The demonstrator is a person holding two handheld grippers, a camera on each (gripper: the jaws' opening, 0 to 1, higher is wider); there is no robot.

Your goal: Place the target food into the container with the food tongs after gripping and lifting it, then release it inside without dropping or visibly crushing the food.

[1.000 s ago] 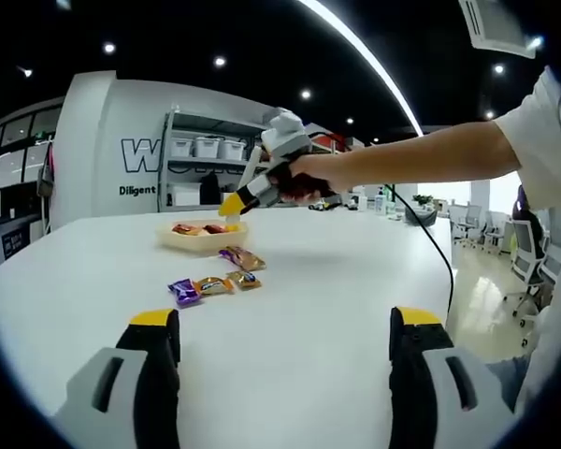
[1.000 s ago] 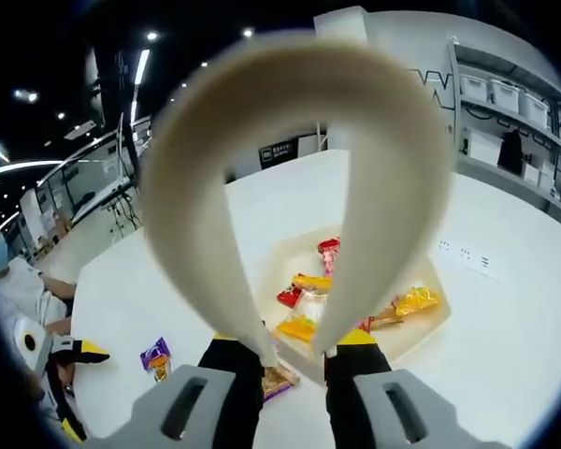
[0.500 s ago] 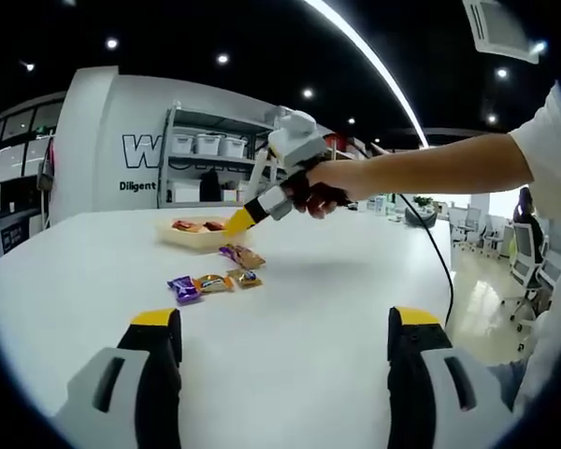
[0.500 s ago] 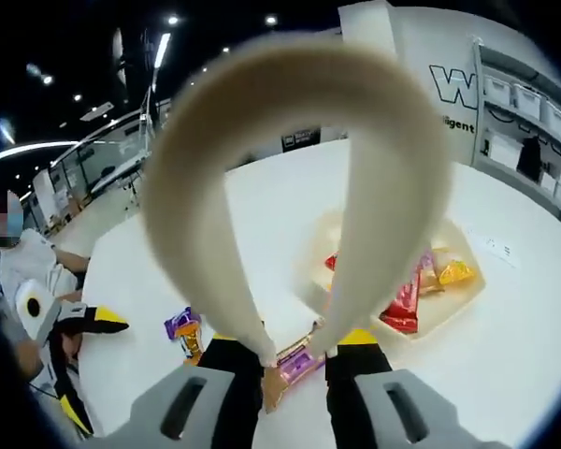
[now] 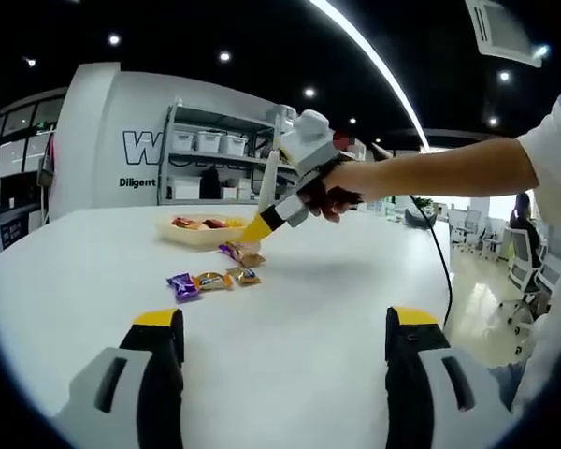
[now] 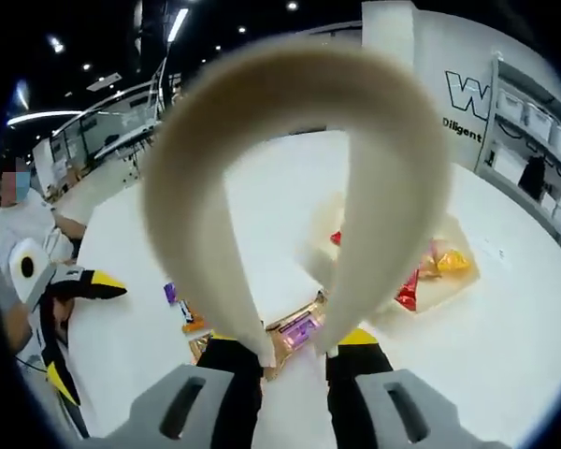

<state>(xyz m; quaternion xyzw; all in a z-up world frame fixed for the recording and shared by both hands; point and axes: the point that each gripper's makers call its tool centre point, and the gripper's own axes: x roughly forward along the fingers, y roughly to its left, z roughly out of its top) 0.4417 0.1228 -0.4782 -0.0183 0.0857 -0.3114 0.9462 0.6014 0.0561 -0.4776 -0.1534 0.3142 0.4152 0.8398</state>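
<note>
My right gripper (image 6: 294, 344) is shut on the cream food tongs (image 6: 290, 84), whose arms arch up through the right gripper view. The tong tips sit a little apart just above a purple-and-brown wrapped snack (image 6: 297, 329) on the white table. Whether they touch it I cannot tell. The shallow cream container (image 6: 453, 297) lies beyond, with red and orange packets inside. In the left gripper view a hand holds the right gripper (image 5: 259, 229) over that snack (image 5: 234, 251), in front of the container (image 5: 201, 234). My left gripper (image 5: 284, 318) is open, low over the table.
Three more wrapped snacks, one of them purple (image 5: 182, 285), lie in a row nearer the left gripper. A person sits at the table's left edge in the right gripper view, beside the left gripper (image 6: 75, 285). Shelving with bins (image 5: 206, 145) stands behind the table.
The right gripper with the tongs has drawn back from over the container and come down over the loose purple-and-brown snack beside it. The left gripper has stayed put.
</note>
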